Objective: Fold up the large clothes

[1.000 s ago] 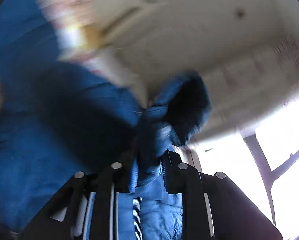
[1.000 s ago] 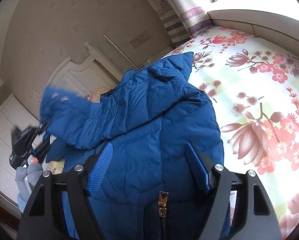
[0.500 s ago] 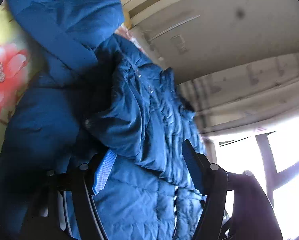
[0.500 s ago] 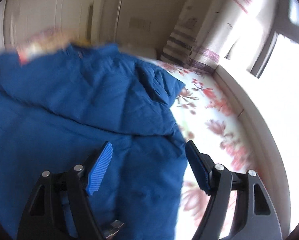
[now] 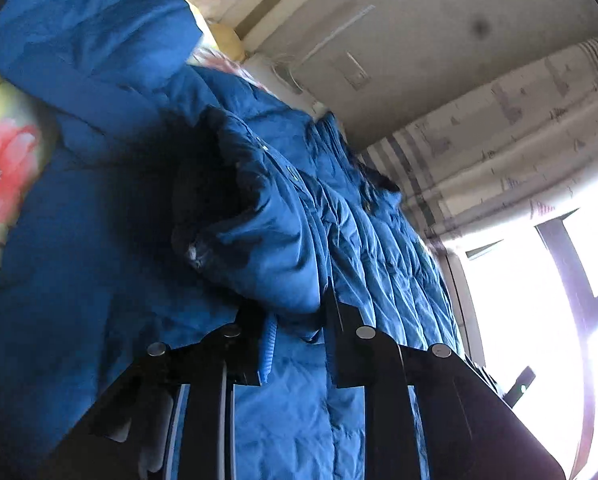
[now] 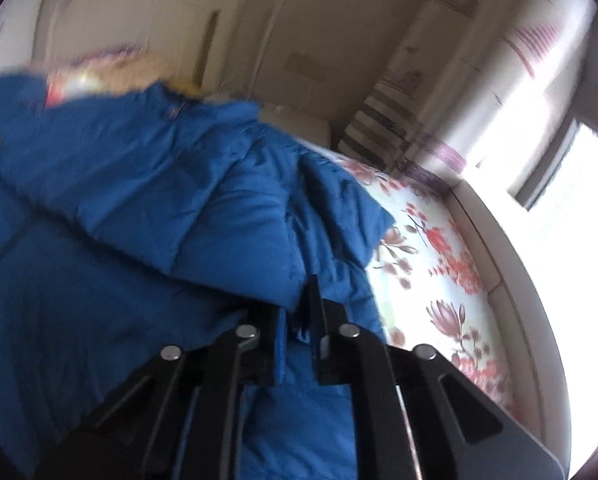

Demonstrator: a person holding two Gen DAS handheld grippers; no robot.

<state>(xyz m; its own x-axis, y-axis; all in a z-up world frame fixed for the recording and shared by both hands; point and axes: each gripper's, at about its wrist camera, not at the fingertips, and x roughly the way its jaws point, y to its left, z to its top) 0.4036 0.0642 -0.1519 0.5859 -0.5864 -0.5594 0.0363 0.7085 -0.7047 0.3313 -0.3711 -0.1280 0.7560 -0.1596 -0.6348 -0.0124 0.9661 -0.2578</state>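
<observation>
Lying on floral bedsheet (image 6: 439, 264), blue puffer jacket (image 6: 147, 208), curtain (image 5: 499, 128) behind

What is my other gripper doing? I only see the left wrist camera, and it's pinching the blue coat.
Observer: The right gripper is shut on the blue coat too, pinching a fold near its edge.
Operator: What's next to it?
Observer: A bedsheet with red and purple flowers, bare to the right of the coat.
Operator: Is anything past the bed?
Observer: A pale ledge runs along the sheet, below a bright window.
</observation>
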